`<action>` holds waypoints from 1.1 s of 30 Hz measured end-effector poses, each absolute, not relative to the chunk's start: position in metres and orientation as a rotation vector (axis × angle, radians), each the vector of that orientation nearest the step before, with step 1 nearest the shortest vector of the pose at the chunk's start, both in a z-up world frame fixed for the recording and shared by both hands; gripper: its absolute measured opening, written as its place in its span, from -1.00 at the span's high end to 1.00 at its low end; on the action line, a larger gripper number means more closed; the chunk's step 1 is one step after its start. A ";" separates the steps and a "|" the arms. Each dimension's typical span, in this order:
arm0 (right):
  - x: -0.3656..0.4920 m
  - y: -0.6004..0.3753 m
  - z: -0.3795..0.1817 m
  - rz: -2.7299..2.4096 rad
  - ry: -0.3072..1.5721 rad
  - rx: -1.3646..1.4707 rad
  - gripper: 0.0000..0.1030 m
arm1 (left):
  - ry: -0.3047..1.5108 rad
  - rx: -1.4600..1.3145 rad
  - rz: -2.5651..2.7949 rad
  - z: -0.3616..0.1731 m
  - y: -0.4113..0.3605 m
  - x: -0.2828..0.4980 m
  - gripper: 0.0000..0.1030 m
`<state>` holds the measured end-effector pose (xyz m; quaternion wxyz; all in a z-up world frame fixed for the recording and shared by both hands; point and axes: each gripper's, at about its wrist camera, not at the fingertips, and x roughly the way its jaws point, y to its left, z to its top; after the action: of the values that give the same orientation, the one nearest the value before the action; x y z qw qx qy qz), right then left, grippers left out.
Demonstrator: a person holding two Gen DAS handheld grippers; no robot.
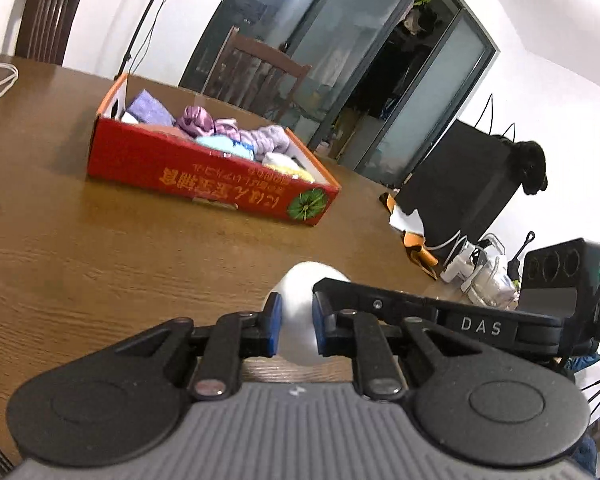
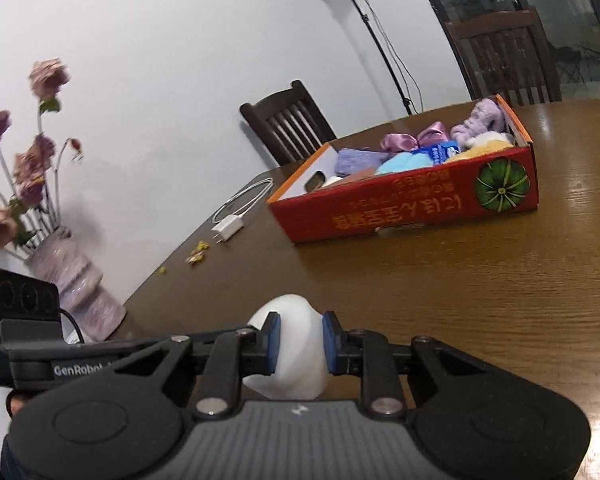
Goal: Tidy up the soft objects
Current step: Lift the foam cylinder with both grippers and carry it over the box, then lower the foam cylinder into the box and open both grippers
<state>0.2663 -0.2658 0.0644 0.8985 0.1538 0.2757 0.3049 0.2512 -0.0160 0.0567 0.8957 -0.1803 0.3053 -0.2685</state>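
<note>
A white soft object (image 1: 300,312) is squeezed between the blue pads of my left gripper (image 1: 296,328), just above the wooden table (image 1: 100,260). The same white object (image 2: 296,352) also sits between the blue pads of my right gripper (image 2: 300,344), so both grippers are shut on it from opposite sides. The right gripper's body (image 1: 540,312) shows at the right of the left wrist view. A red cardboard box (image 1: 204,176) farther back holds several soft things: purple, lilac, blue and yellow pieces. It also shows in the right wrist view (image 2: 412,208).
A white charger with coiled cable (image 2: 236,216) lies left of the box. A vase of pink flowers (image 2: 76,284) stands at the table's left edge. Small yellow scraps (image 2: 198,254) lie nearby. Dark chairs (image 2: 288,120) stand behind. Chargers and cables (image 1: 476,268) lie beside a black bag (image 1: 460,184).
</note>
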 end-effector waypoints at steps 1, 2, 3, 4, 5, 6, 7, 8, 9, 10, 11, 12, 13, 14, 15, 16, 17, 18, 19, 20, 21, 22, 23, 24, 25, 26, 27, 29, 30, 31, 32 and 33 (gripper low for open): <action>0.266 -0.265 0.067 0.629 0.563 0.317 0.58 | 0.627 -0.377 -0.555 0.059 -0.015 0.252 0.68; 0.266 -0.265 0.069 0.628 0.557 0.320 0.58 | 0.619 -0.381 -0.555 0.062 -0.015 0.254 0.68; 0.268 -0.265 0.072 0.628 0.551 0.323 0.58 | 0.611 -0.381 -0.558 0.064 -0.014 0.257 0.68; 0.272 -0.266 0.076 0.628 0.543 0.326 0.58 | 0.602 -0.377 -0.561 0.067 -0.013 0.261 0.68; 0.277 -0.264 0.081 0.629 0.535 0.320 0.58 | 0.593 -0.371 -0.564 0.072 -0.013 0.268 0.68; 0.282 -0.264 0.087 0.628 0.525 0.309 0.58 | 0.578 -0.359 -0.568 0.080 -0.014 0.280 0.68; 0.292 -0.263 0.096 0.627 0.506 0.285 0.58 | 0.565 -0.349 -0.573 0.087 -0.015 0.291 0.68; 0.304 -0.261 0.107 0.622 0.487 0.263 0.58 | 0.551 -0.346 -0.577 0.095 -0.014 0.309 0.68; 0.316 -0.260 0.115 0.618 0.476 0.245 0.58 | 0.547 -0.350 -0.581 0.101 -0.014 0.326 0.68; 0.334 -0.259 0.125 0.613 0.467 0.231 0.58 | 0.547 -0.357 -0.587 0.109 -0.013 0.348 0.68; 0.357 -0.260 0.136 0.607 0.464 0.237 0.58 | 0.539 -0.360 -0.590 0.115 -0.012 0.365 0.68; 0.376 -0.258 0.144 0.603 0.463 0.233 0.58 | 0.539 -0.360 -0.587 0.121 -0.012 0.390 0.68; 0.401 -0.257 0.152 0.596 0.465 0.225 0.58 | 0.550 -0.376 -0.581 0.124 -0.011 0.411 0.68; 0.423 -0.256 0.158 0.587 0.477 0.238 0.58 | 0.564 -0.396 -0.576 0.126 -0.009 0.431 0.68; 0.442 -0.254 0.161 0.578 0.487 0.232 0.58 | 0.579 -0.400 -0.565 0.127 -0.009 0.455 0.68; 0.463 -0.250 0.163 0.568 0.496 0.218 0.58 | 0.593 -0.404 -0.554 0.125 -0.009 0.473 0.68; 0.484 -0.247 0.163 0.557 0.513 0.219 0.58 | 0.616 -0.410 -0.540 0.122 -0.009 0.493 0.68; 0.505 -0.244 0.160 0.547 0.535 0.215 0.58 | 0.631 -0.391 -0.530 0.119 -0.010 0.509 0.68; 0.521 -0.240 0.156 0.537 0.552 0.212 0.58 | 0.651 -0.389 -0.512 0.114 -0.010 0.526 0.68; 0.541 -0.237 0.150 0.526 0.576 0.220 0.58 | 0.673 -0.391 -0.496 0.109 -0.011 0.542 0.68; 0.556 -0.234 0.144 0.518 0.596 0.218 0.58 | 0.694 -0.372 -0.478 0.103 -0.012 0.556 0.68; 0.570 -0.232 0.137 0.512 0.615 0.221 0.58 | 0.715 -0.359 -0.462 0.097 -0.013 0.569 0.69; 0.586 -0.229 0.128 0.506 0.642 0.230 0.58 | 0.736 -0.345 -0.449 0.091 -0.013 0.579 0.69; 0.597 -0.228 0.118 0.503 0.667 0.236 0.58 | 0.767 -0.330 -0.433 0.083 -0.015 0.591 0.69; 0.608 -0.226 0.110 0.503 0.698 0.243 0.58 | 0.791 -0.322 -0.424 0.077 -0.015 0.598 0.69; 0.617 -0.225 0.101 0.502 0.724 0.247 0.58 | 0.816 -0.310 -0.416 0.070 -0.016 0.606 0.68; 0.623 -0.225 0.095 0.500 0.737 0.248 0.58 | 0.828 -0.303 -0.411 0.065 -0.015 0.610 0.68; 0.632 -0.223 0.086 0.499 0.771 0.256 0.58 | 0.845 -0.289 -0.409 0.059 -0.014 0.617 0.68; 0.636 -0.223 0.084 0.502 0.801 0.262 0.58 | 0.857 -0.285 -0.409 0.059 -0.014 0.619 0.68; 0.639 -0.221 0.082 0.512 0.836 0.270 0.58 | 0.865 -0.272 -0.402 0.059 -0.014 0.616 0.67; 0.646 -0.221 0.078 0.533 0.882 0.284 0.58 | 0.868 -0.257 -0.392 0.058 -0.015 0.616 0.67; 0.651 -0.222 0.073 0.539 0.901 0.303 0.58 | 0.868 -0.240 -0.382 0.057 -0.018 0.616 0.67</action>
<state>0.6509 -0.2219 0.0730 0.8546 0.1438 0.4282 0.2563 0.6156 -0.0176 0.0570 0.8827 -0.1153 0.4170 -0.1834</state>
